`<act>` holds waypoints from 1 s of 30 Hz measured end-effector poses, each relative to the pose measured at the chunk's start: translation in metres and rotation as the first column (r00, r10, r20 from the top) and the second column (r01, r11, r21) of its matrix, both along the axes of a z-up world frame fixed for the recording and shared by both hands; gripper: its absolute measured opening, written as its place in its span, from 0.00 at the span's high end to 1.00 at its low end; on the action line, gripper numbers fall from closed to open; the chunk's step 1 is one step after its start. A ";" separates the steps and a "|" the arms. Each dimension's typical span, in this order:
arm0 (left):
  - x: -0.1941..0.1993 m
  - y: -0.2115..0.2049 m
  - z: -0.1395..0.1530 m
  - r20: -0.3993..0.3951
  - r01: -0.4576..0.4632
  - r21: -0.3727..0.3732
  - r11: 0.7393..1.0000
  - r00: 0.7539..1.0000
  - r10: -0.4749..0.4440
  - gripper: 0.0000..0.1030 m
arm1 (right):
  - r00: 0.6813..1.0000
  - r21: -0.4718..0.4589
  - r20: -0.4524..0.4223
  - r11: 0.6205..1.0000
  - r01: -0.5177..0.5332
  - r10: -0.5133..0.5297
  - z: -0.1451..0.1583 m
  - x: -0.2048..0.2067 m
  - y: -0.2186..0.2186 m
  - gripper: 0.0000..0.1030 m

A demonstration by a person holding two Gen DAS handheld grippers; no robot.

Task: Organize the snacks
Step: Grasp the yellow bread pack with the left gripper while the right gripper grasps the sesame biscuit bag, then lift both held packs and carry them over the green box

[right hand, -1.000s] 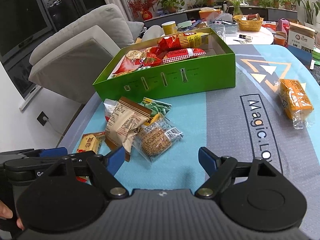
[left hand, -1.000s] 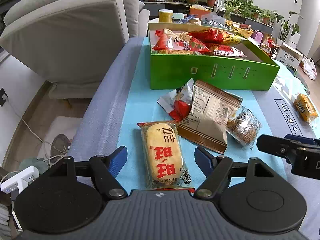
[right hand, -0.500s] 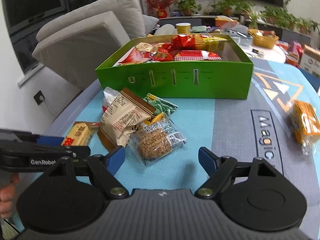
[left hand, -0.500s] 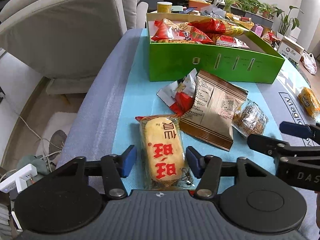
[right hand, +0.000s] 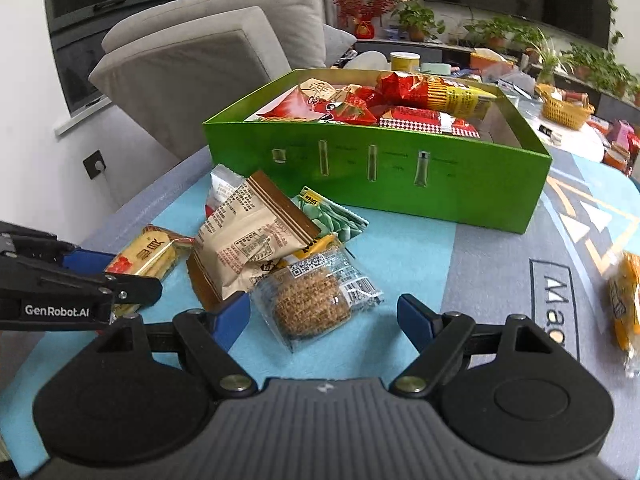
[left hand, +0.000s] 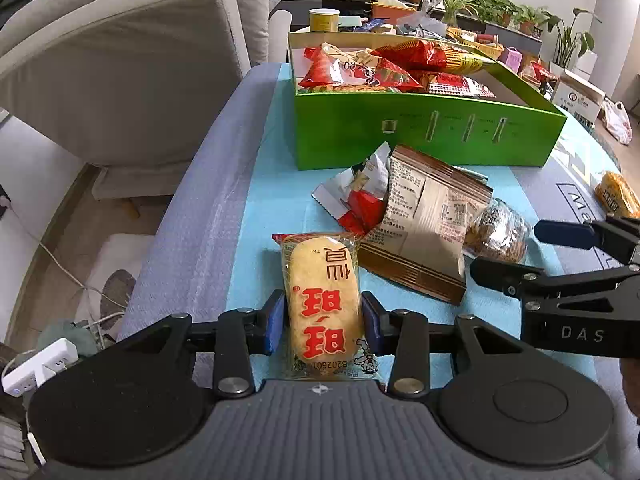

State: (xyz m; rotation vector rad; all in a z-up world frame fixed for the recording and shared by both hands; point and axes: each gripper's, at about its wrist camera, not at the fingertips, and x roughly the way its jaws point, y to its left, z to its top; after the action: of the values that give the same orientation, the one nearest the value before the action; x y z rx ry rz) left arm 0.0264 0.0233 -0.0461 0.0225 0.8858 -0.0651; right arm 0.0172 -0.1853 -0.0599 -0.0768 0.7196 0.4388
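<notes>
Left wrist view shows the desk (left hand: 208,208) with the green box (left hand: 420,136) of snacks at its far end. Nearer lies a loose pile topped by a brown packet (left hand: 432,224). The left claw (left hand: 322,322) is clenched on the rice cracker (left hand: 322,300); too hard a squeeze could crush it. The right claw (right hand: 323,318) gapes around the round biscuit (right hand: 312,304), not touching; its finger may snag the brown packet.

Table (right hand: 500,256) with blue-grey mat, green box (right hand: 400,176), loose snack packets (right hand: 256,236), orange packet (right hand: 624,300) apart
</notes>
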 end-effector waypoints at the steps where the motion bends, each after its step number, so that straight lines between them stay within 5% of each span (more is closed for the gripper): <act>1: 0.000 0.000 0.000 -0.001 0.000 0.004 1.000 1.000 0.000 0.63 | 1.000 0.000 0.005 1.000 -0.004 0.004 0.001 -0.001 -0.001 0.23; 15: 0.001 -0.002 -0.002 0.000 -0.005 0.012 1.000 1.000 0.005 0.62 | 0.985 -0.084 0.057 0.984 -0.156 0.161 -0.002 0.018 -0.003 0.23; 30: -0.002 0.000 0.000 0.006 -0.008 -0.005 1.000 1.000 0.008 0.64 | 0.997 -0.038 0.032 0.997 -0.064 0.065 0.005 0.003 -0.008 0.28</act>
State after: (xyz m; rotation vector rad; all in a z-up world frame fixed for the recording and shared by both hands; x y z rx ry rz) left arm 0.0244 0.0237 -0.0459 0.0147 0.8792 -0.0592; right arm 0.0203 -0.1936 -0.0545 -0.1417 0.6937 0.4851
